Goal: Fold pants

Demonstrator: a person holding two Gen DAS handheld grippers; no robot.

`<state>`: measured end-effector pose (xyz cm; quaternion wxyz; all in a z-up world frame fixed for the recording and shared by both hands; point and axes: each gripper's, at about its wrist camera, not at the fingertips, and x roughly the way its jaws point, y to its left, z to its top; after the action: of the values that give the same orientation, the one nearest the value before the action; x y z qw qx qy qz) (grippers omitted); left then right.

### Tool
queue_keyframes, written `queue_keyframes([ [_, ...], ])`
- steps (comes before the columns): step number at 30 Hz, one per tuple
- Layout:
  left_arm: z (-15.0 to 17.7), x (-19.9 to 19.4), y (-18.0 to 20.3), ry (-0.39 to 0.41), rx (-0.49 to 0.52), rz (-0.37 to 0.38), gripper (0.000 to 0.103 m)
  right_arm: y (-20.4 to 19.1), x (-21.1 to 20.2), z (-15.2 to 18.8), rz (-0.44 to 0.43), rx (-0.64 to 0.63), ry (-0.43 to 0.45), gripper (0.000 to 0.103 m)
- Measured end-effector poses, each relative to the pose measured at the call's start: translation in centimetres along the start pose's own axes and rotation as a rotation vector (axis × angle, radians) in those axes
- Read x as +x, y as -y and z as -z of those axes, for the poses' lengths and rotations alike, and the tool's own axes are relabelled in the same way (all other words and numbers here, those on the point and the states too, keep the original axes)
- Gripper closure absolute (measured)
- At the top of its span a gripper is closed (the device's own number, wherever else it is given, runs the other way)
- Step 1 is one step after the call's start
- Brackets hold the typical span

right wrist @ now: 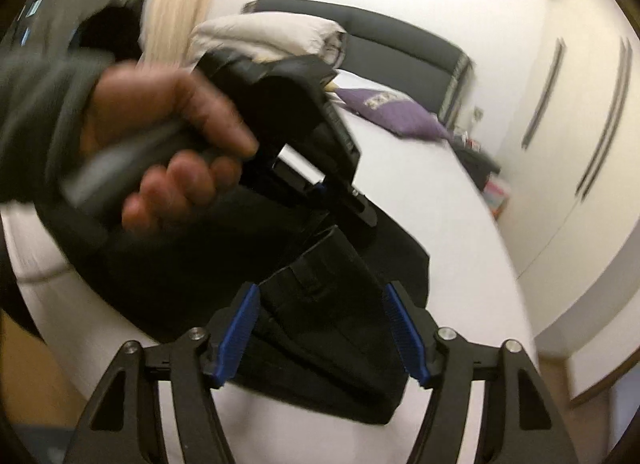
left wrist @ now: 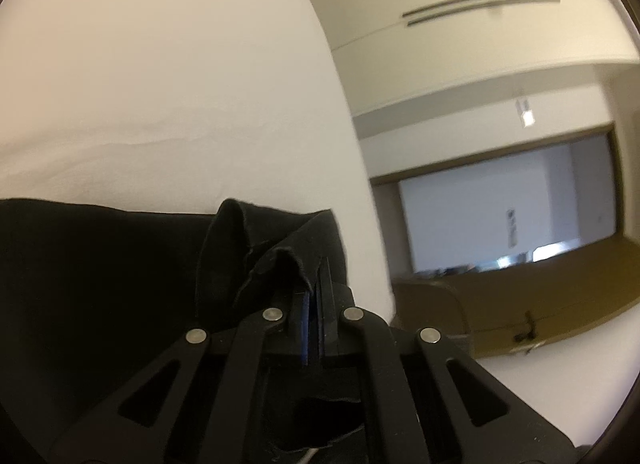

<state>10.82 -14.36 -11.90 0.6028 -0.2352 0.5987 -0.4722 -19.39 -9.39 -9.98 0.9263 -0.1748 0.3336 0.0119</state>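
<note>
Black pants (left wrist: 100, 264) lie on a white bed (left wrist: 160, 84). In the left wrist view my left gripper (left wrist: 314, 296) is shut on a bunched edge of the pants, near the bed's right edge. In the right wrist view the pants (right wrist: 332, 328) lie partly folded on the bed (right wrist: 460, 264). My right gripper (right wrist: 324, 328) is open, its blue pads (right wrist: 236, 328) on either side of the folded end, not pressing it. The left gripper (right wrist: 344, 200), held by a hand (right wrist: 168, 136), is seen gripping the pants farther along.
A purple pillow (right wrist: 396, 112), a bunched pale duvet (right wrist: 264, 36) and a dark headboard (right wrist: 400, 36) are at the bed's far end. White wardrobe doors (right wrist: 580, 124) stand on the right. A brown floor (left wrist: 540, 284) lies beyond the bed edge.
</note>
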Motion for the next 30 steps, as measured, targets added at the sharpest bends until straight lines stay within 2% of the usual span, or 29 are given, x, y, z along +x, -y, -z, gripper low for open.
queue_keyframes([
  [2,0.0,-1.1,-0.3,0.017,-0.024,0.022,0.103,-1.7,0.0,0.5,0.057,-0.124,0.008,0.028],
  [6,0.0,-1.5,0.1,0.025,-0.014,0.032,0.103,-3.5,0.0,1.9,0.149,-0.264,0.005,0.022],
  [13,-0.3,-1.3,0.8,0.03,-0.003,0.042,0.103,-5.0,1.4,2.7,0.18,-0.348,-0.039,0.021],
  [17,-0.4,-1.1,0.5,0.036,-0.021,0.037,0.103,-5.1,2.0,2.2,0.161,-0.355,-0.044,0.023],
  [18,-0.4,-1.1,0.4,0.037,-0.026,0.037,0.103,-5.0,2.1,2.0,0.145,-0.349,-0.046,0.031],
  [19,-0.4,-1.1,0.2,0.038,-0.033,0.041,0.103,-5.0,2.2,1.9,0.119,-0.341,-0.054,0.047],
  [22,-0.5,-1.1,-0.2,0.056,-0.049,0.079,0.103,-5.2,1.8,1.9,0.088,-0.333,-0.083,0.079],
  [25,-0.2,-2.0,-0.5,0.067,-0.052,0.08,0.103,-5.1,1.2,1.8,0.082,-0.306,-0.08,0.089],
  [30,0.0,-2.2,-0.9,0.078,-0.054,0.07,0.103,-4.3,-0.3,1.1,0.078,-0.259,-0.037,0.09],
])
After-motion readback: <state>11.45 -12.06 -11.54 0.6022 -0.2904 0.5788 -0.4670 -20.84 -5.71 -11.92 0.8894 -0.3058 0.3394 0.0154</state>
